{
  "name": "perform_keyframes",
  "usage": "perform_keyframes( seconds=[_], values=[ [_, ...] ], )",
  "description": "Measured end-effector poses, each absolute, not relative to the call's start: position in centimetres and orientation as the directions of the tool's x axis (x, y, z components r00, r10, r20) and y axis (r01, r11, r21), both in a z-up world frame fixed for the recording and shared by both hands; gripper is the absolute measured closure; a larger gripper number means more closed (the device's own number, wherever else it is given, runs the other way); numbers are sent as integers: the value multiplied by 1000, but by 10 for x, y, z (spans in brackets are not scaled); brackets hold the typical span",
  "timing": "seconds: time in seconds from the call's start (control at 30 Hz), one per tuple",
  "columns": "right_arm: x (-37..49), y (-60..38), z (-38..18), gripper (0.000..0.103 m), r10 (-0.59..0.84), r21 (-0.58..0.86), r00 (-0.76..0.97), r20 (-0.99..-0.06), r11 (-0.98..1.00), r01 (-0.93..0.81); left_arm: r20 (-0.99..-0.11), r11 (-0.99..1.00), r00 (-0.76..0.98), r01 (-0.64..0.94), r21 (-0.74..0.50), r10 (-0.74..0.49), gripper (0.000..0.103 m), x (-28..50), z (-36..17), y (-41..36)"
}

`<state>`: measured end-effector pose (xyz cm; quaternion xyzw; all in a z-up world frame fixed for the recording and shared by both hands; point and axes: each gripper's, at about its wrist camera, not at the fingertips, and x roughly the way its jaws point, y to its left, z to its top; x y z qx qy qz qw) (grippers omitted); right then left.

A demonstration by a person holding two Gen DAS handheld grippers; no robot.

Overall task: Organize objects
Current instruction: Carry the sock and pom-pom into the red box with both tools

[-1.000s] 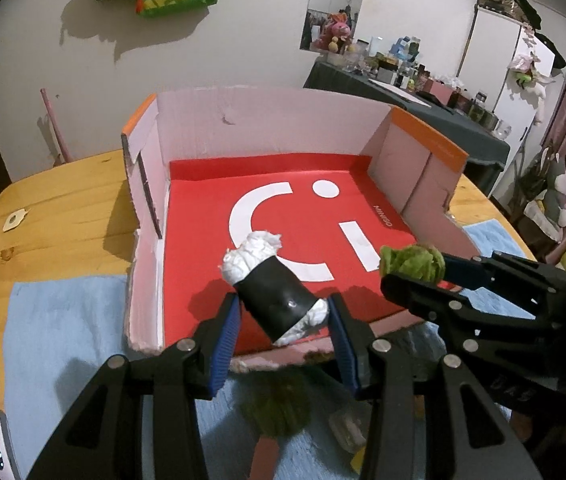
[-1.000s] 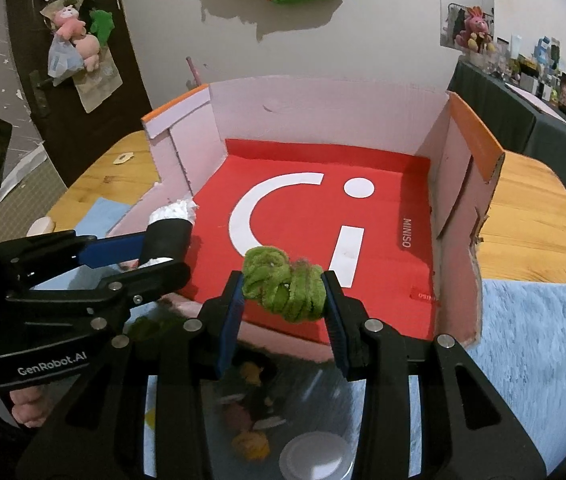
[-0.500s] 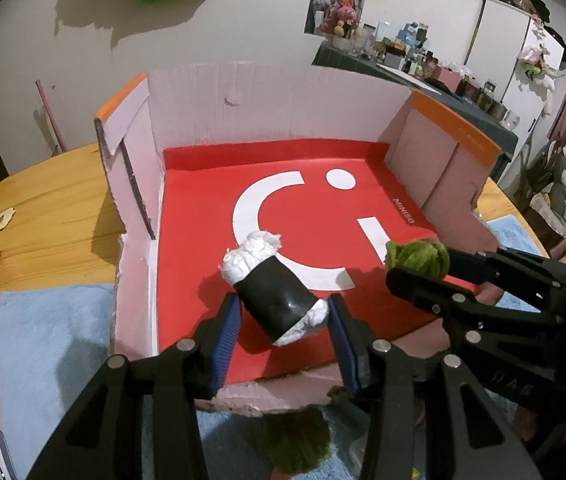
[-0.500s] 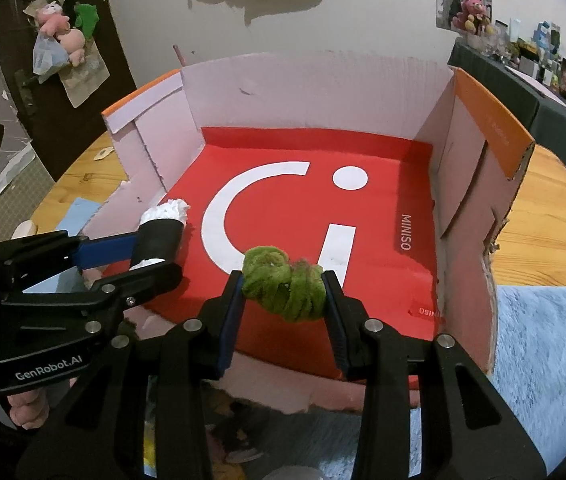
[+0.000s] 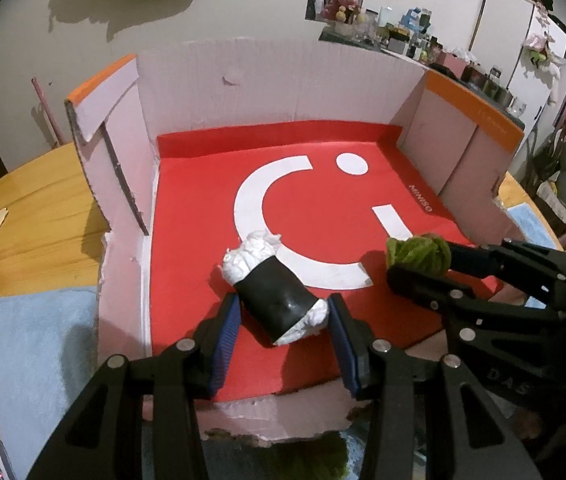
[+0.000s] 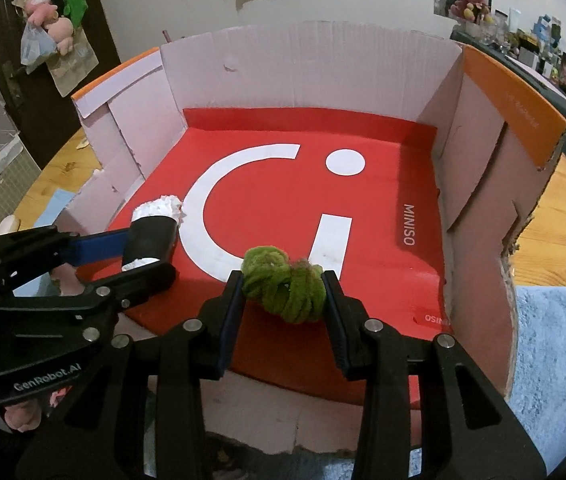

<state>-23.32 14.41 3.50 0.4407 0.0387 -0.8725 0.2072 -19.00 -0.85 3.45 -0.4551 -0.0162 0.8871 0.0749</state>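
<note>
Left wrist view: left hand-held gripper (image 5: 281, 330) clamps black roll with white ends (image 5: 273, 294), lower centre, above red box floor (image 5: 203, 184). Risk: skewed grip, roll slips or rolls toward torn front wall.

Right wrist view: right hand-held gripper (image 6: 283, 300) pinches green yarn ball (image 6: 283, 282), lower centre. Risk: fuzz snags pads on release; grippers crowd, may bump.

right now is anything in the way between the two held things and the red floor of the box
Nothing visible. The left gripper holds the black-and-white roll and the right gripper holds the green yarn bundle, both already past the torn front wall and over the box. The red floor beneath them is bare.
</note>
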Motion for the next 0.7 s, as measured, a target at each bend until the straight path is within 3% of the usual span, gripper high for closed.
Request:
perform_keyframes(
  seconds=[0.7],
  values=[
    [-237,142,32,64,-323,112,-515,-794,-911,398,-808,-989,-571,-117,-93,143,56,-193,33,-8]
  ],
)
